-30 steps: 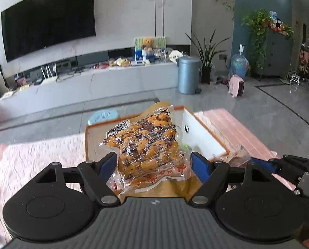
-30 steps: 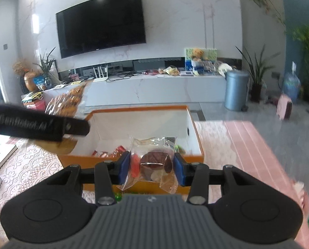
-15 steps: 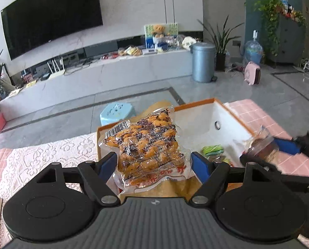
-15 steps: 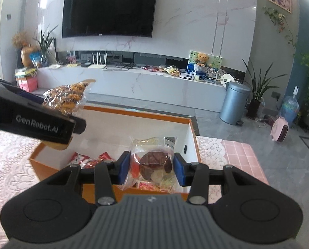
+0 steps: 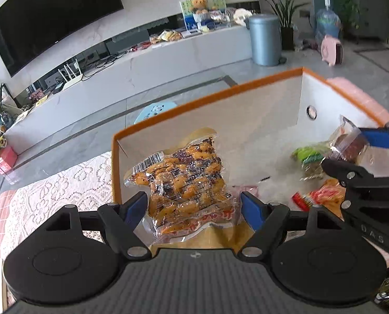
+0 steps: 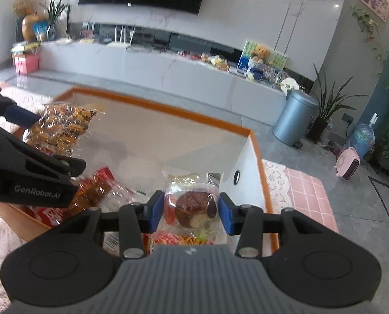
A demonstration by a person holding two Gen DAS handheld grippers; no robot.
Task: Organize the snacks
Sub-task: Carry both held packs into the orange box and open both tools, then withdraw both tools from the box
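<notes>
My left gripper [image 5: 193, 209] is shut on a clear pack of orange snacks [image 5: 184, 183] and holds it over the left end of the orange-rimmed white box [image 5: 246, 89]. The pack also shows in the right wrist view [image 6: 61, 128]. My right gripper [image 6: 190, 210] is shut on a small clear packet with a brown pastry [image 6: 194, 206] and holds it over the right end of the box [image 6: 168, 110]. That packet also shows in the left wrist view [image 5: 348, 144].
Red snack packs [image 6: 95, 191] and a green pack [image 5: 309, 157] lie inside the box. The box stands on a pink table with a white lace cloth [image 5: 50, 196]. A TV wall, a low white cabinet and a grey bin [image 6: 293, 115] are beyond.
Both grippers have moved forward and tipped down over the box with their packets still held. The box interior and its snacks now fill more of both views.
</notes>
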